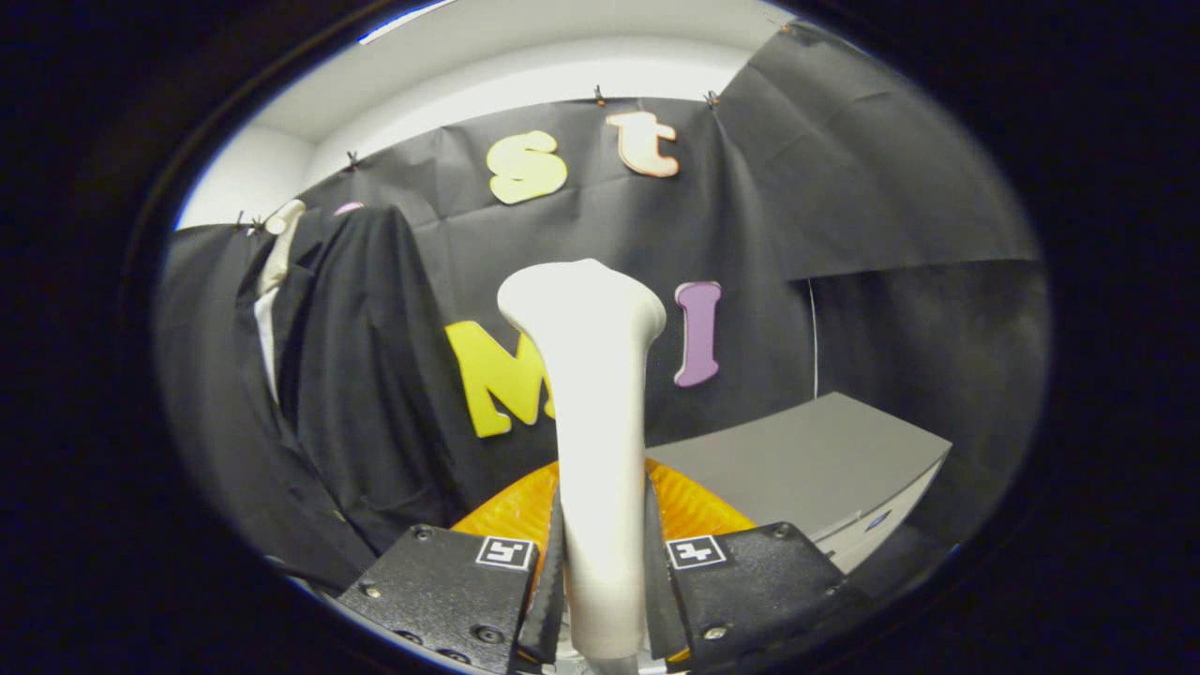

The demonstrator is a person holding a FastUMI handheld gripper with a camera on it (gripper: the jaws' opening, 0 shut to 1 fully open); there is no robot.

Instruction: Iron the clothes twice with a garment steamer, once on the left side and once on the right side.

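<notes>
Gripper view: tool [601, 572] grasps white steamer [591, 422] near grey table [816, 459], dark garment [356, 375] beside.

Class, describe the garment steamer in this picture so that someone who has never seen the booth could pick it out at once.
Start at the black cloth wall, where a dark jacket hangs beside a grey cabinet. Nearer than both, the gripper is shut on the garment steamer, which stands upright between its fingers. It is the one smooth white thing with a flared head, set against an orange base.

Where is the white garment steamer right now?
The white plastic garment steamer stands upright, clamped between the gripper jaws, with the hanging black garment off to its left.
</notes>
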